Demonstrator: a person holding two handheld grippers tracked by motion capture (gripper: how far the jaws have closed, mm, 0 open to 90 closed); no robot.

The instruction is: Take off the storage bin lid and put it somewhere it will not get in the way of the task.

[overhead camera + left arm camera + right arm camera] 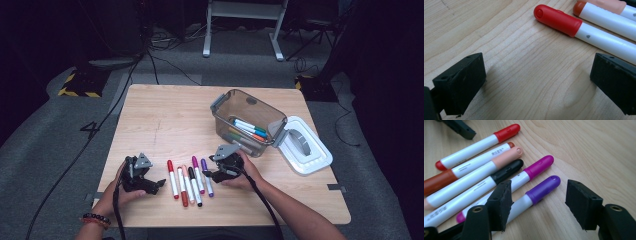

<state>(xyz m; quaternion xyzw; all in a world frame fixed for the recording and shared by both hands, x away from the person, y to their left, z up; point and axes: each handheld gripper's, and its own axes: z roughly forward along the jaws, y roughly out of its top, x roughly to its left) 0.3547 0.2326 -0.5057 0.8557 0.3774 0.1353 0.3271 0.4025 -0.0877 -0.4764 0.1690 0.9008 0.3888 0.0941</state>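
Note:
Several capped markers lie side by side near the table's front edge: red (172, 179), brown (183, 189), peach, black (195, 187), magenta (198, 174) and purple (207, 178). My right gripper (209, 174) is low over the right end of the row. Its jaws are open, one on each side of the purple marker (543, 188), and the pads do not touch it. The magenta marker (539, 166) lies just outside the left jaw. My left gripper (157, 185) rests open to the left of the row. Bare wood lies between its jaws (536, 85), and the red marker (559, 20) is just ahead.
A translucent grey bin (235, 100) stands at the back right of the table with several markers (250, 130) inside. Its white lid (306, 147) lies flat beside it on the right. The light wood tabletop (160, 120) stands on grey carpet, with cables and dark stands beyond.

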